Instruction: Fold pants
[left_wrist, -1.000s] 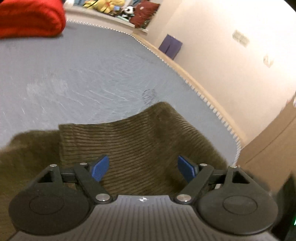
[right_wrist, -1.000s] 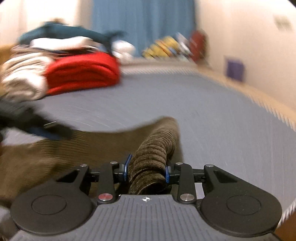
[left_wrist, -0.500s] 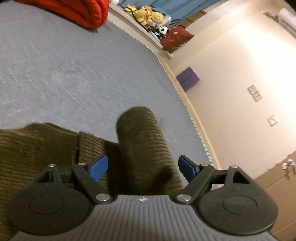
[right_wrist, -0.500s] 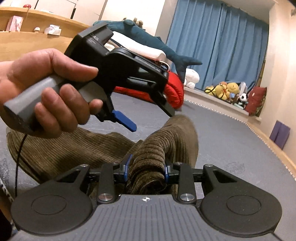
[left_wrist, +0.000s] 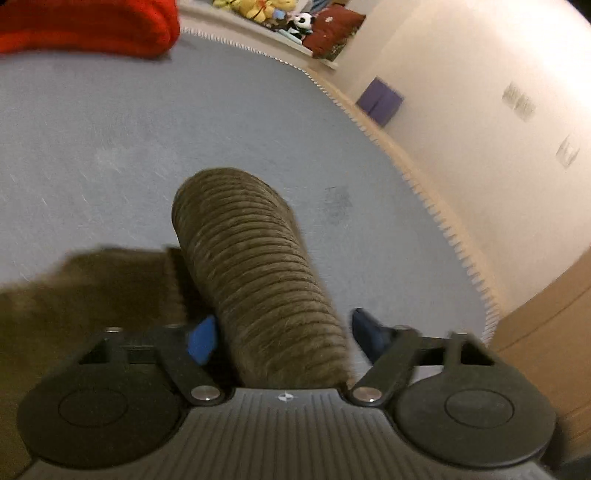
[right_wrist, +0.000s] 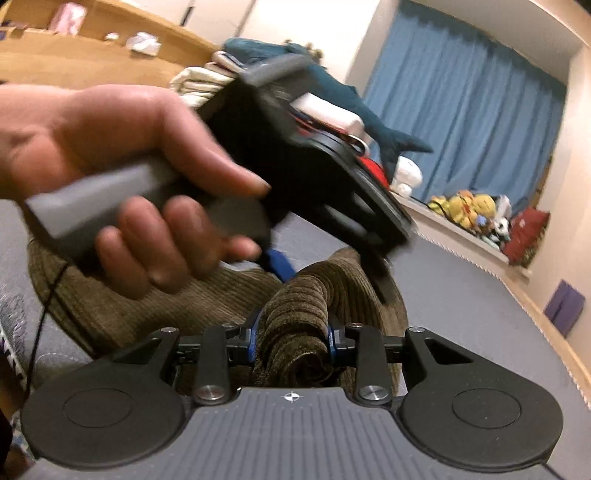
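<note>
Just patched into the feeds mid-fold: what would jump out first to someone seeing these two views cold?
The brown corduroy pants: a bunched ridge is clamped in the right gripper at the bottom centre of its view. In the left wrist view a roll of them rises between the left gripper's fingers, which have just been closing around it. The person's hand gripping that left gripper fills the upper left of the right view.

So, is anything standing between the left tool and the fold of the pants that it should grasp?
Nothing visible does. The raised fold of the pants lies between the jaws of the left tool, which have just been closing; one pad seems not to press yet. The right tool is clamped on the pants close by.
</note>
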